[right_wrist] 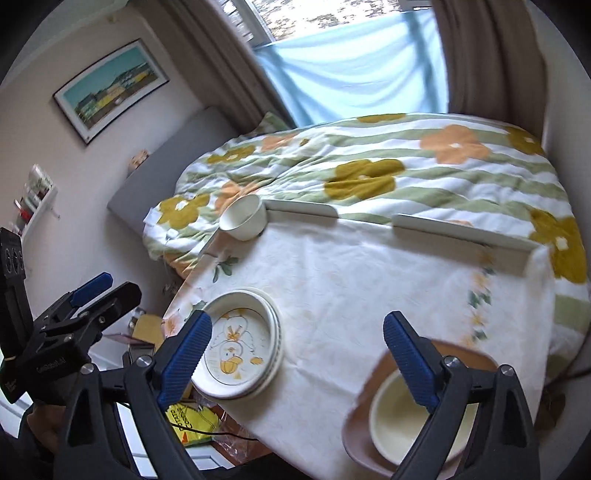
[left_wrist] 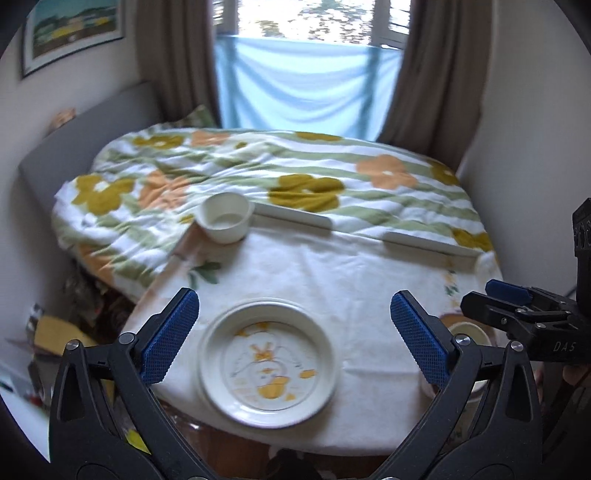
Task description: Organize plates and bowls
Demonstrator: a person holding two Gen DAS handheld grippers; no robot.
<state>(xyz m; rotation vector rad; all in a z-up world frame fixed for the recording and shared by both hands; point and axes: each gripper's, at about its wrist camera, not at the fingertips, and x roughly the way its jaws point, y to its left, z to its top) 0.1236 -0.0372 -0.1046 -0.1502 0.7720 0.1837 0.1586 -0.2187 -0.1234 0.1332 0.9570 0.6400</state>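
Daylight from a curtained window [left_wrist: 314, 22] falls across a bedroom where a small bench [left_wrist: 354, 273], draped in a white floral cloth, stands against a bed [left_wrist: 295, 177] covered in a flower-print quilt. Both grippers hang above the near edge with their blue fingers spread wide and nothing between them: the left gripper [left_wrist: 295, 332] over a white illustrated plate [left_wrist: 267, 363], the right gripper [right_wrist: 295, 354] between that plate and a cream bowl [right_wrist: 399, 424] sitting inside a brown dish [right_wrist: 358, 417] at the near right corner. Seen from the right wrist, the illustrated plate appears to top a short stack of similar plates that overhangs the bench's near left edge. A small white bowl [left_wrist: 227, 218] sits alone at the far left corner, beside two white strips [left_wrist: 295, 218] lying along the far edge.

The crockery looks rigid, smooth-glazed and breakable, probably light to moderate in weight, and likely slippery against the pads. The rim is the sensible place to take hold: pinch the raised lip of a plate, or one wall of a bowl with a finger inside and one outside. The cloth could slide or bunch if a dish is dragged, so lifting seems safer. A framed picture [right_wrist: 110, 88] hangs on the left wall; clutter fills the floor below the bench.
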